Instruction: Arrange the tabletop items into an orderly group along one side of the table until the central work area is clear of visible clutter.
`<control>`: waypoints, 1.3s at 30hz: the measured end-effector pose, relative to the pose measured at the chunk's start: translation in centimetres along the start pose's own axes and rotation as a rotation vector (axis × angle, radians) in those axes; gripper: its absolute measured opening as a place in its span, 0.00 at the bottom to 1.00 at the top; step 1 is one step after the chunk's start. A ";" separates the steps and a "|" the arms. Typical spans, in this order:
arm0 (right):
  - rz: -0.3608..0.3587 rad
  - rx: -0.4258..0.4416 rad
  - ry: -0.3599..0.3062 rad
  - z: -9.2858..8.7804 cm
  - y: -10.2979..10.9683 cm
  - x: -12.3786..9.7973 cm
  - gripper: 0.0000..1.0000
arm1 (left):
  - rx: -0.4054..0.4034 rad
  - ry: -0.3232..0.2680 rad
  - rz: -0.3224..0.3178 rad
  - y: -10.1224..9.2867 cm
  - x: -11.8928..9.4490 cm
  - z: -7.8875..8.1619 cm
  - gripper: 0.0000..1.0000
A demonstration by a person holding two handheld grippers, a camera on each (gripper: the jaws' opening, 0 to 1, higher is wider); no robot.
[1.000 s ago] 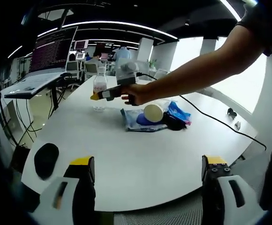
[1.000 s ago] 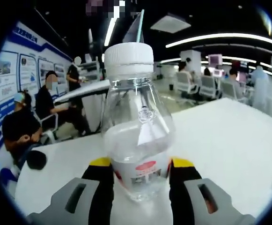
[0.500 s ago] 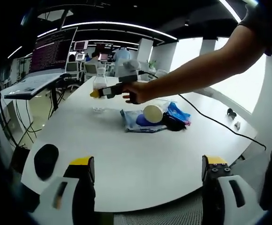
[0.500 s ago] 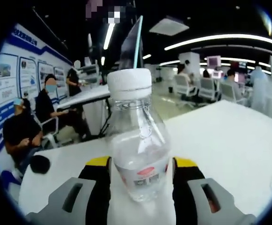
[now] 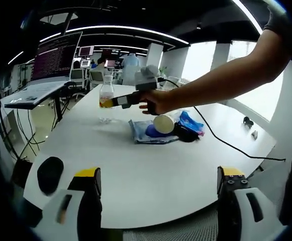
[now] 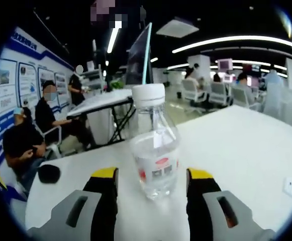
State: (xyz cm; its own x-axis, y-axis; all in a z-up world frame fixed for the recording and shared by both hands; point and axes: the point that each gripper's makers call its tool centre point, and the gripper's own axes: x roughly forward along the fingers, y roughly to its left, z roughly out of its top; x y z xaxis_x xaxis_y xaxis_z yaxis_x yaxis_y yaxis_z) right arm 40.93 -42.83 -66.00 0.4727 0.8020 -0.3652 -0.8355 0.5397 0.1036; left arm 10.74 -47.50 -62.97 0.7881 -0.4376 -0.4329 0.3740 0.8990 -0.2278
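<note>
Backing off: right gripper [image 6: 152, 178] has drawn away from the water bottle [image 6: 155, 150], jaws now apart
Bottle: upright on table [image 6: 246, 150], released
Left gripper [image 5: 156, 175]: spread wide, empty
Remaining: paper cup [image 5: 163, 122] and blue bag [image 5: 191, 122] mid-table

bottle [image 6: 154, 150] ahead of right tool [image 6: 151, 187], bare table [image 5: 151, 170] nearby

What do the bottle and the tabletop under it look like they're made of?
The bottle looks like clear thin plastic: you see through its walls, it has a ribbed white screw cap and a printed label. The tabletop looks like a smooth matte white laminate or painted board; its core cannot be told.
</note>
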 end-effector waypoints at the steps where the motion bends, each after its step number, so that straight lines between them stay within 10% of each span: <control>1: -0.001 0.000 0.005 -0.1 0.0 -0.3 0.52 | 0.002 0.000 -0.001 0.0 0.0 0.0 0.95; 19: -0.020 -0.024 0.064 -1.8 0.0 -2.4 0.73 | 0.020 -0.016 0.003 -0.1 -0.3 0.2 0.95; 39: -0.045 -0.037 0.082 -1.4 0.4 -5.1 0.73 | 0.045 -0.018 0.007 -0.3 -0.5 0.3 0.94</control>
State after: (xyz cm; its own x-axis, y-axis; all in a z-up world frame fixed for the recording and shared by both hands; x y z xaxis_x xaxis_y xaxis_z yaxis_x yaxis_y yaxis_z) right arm 37.80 -47.04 -65.41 0.4870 0.7525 -0.4433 -0.8243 0.5638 0.0514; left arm 10.38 -47.53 -62.48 0.7992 -0.4316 -0.4184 0.3902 0.9019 -0.1851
